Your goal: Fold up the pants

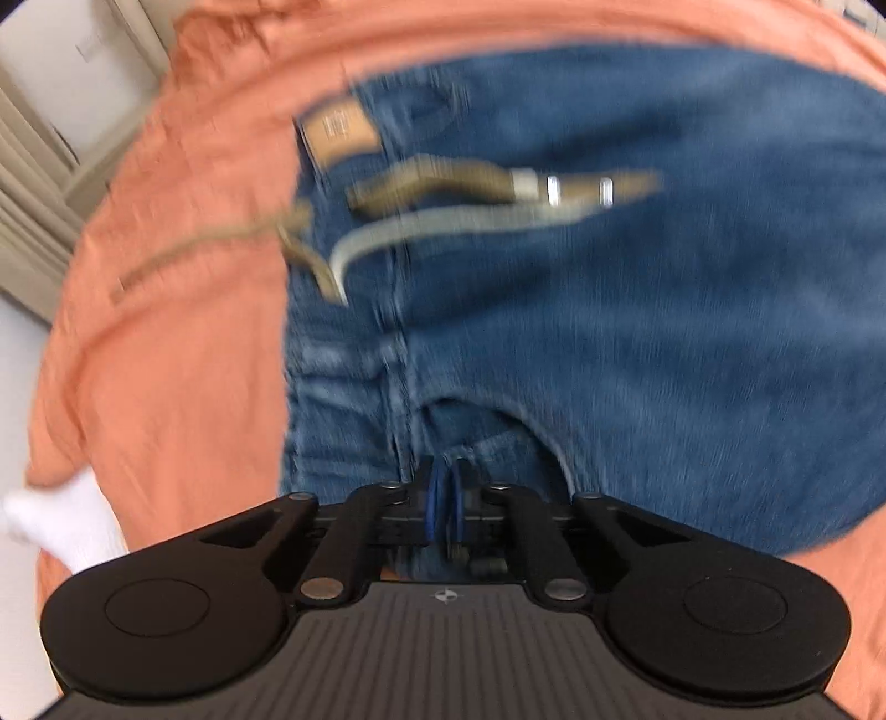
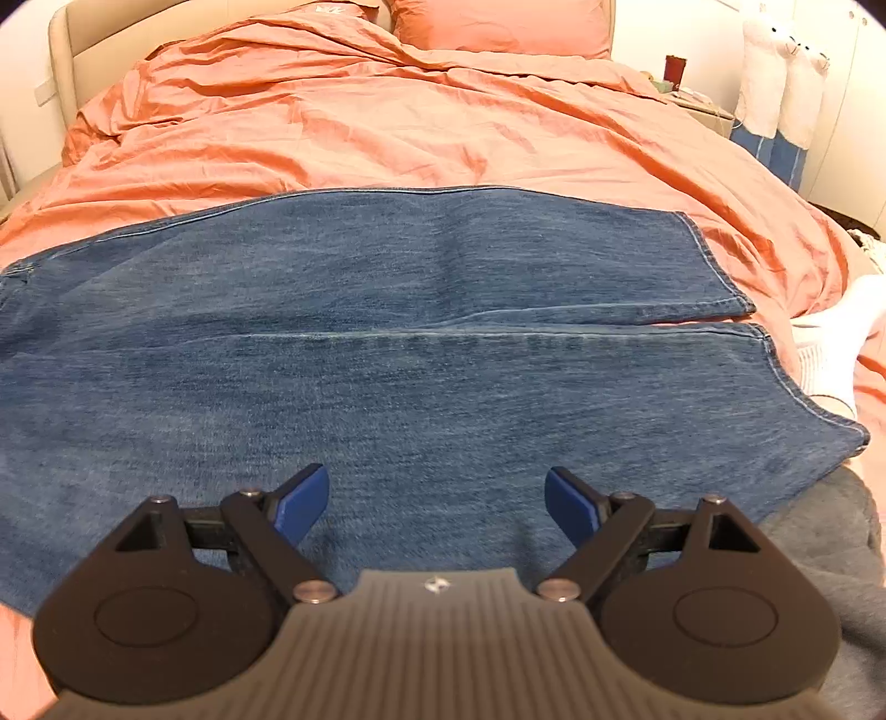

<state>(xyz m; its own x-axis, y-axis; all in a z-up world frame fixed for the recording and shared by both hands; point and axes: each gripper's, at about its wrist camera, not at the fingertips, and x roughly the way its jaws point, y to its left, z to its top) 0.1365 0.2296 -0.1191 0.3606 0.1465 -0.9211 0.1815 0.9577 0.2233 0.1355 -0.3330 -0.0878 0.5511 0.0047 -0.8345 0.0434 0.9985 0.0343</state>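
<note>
Blue jeans (image 2: 421, 332) lie flat across an orange bedspread (image 2: 387, 122), both legs side by side with the hems at the right. In the left wrist view, which is blurred by motion, the waist end of the jeans (image 1: 609, 288) shows a tan leather patch (image 1: 340, 130) and a khaki belt (image 1: 482, 185) with a metal buckle. My left gripper (image 1: 446, 501) is shut, its blue pads pinched on a fold of denim at the waist end. My right gripper (image 2: 437, 501) is open and empty, just above the near leg.
A white sock (image 2: 836, 343) lies beside the hems; a white sock also shows in the left wrist view (image 1: 66, 523). Grey cloth (image 2: 830, 554) lies at the near right. A pillow (image 2: 498, 25), headboard and a nightstand (image 2: 698, 102) stand at the far end.
</note>
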